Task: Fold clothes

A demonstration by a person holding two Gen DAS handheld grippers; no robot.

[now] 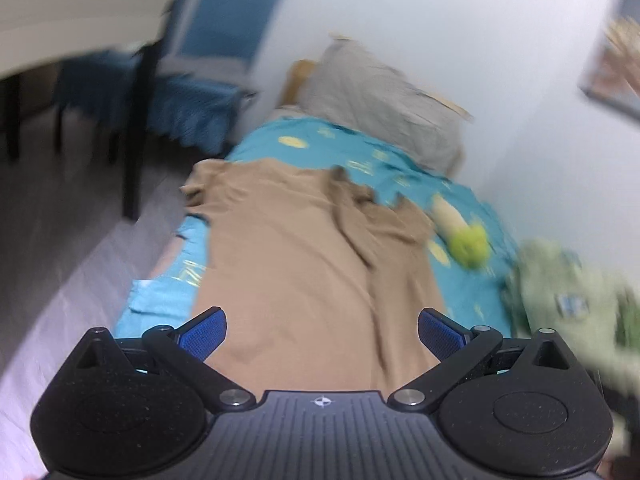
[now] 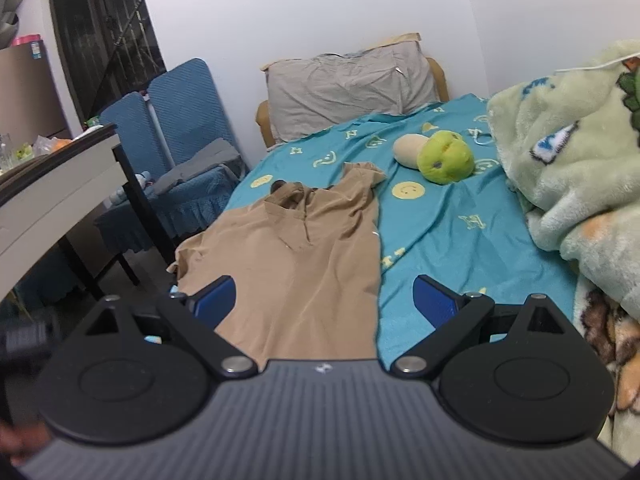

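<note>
A tan short-sleeved shirt [image 2: 296, 252] lies spread on the teal bed sheet [image 2: 460, 232], collar toward the pillow, one sleeve hanging over the bed's left edge. It also shows in the blurred left wrist view [image 1: 296, 264]. My left gripper [image 1: 322, 334] is open and empty, above the shirt's lower part. My right gripper [image 2: 323, 300] is open and empty, above the shirt's hem and right edge.
A grey pillow [image 2: 344, 88] leans at the headboard. A green and beige plush toy [image 2: 440, 156] lies right of the shirt. A pale green fleece blanket [image 2: 576, 152] is heaped at the right. Blue chairs [image 2: 184, 128] and a white table [image 2: 52, 196] stand left of the bed.
</note>
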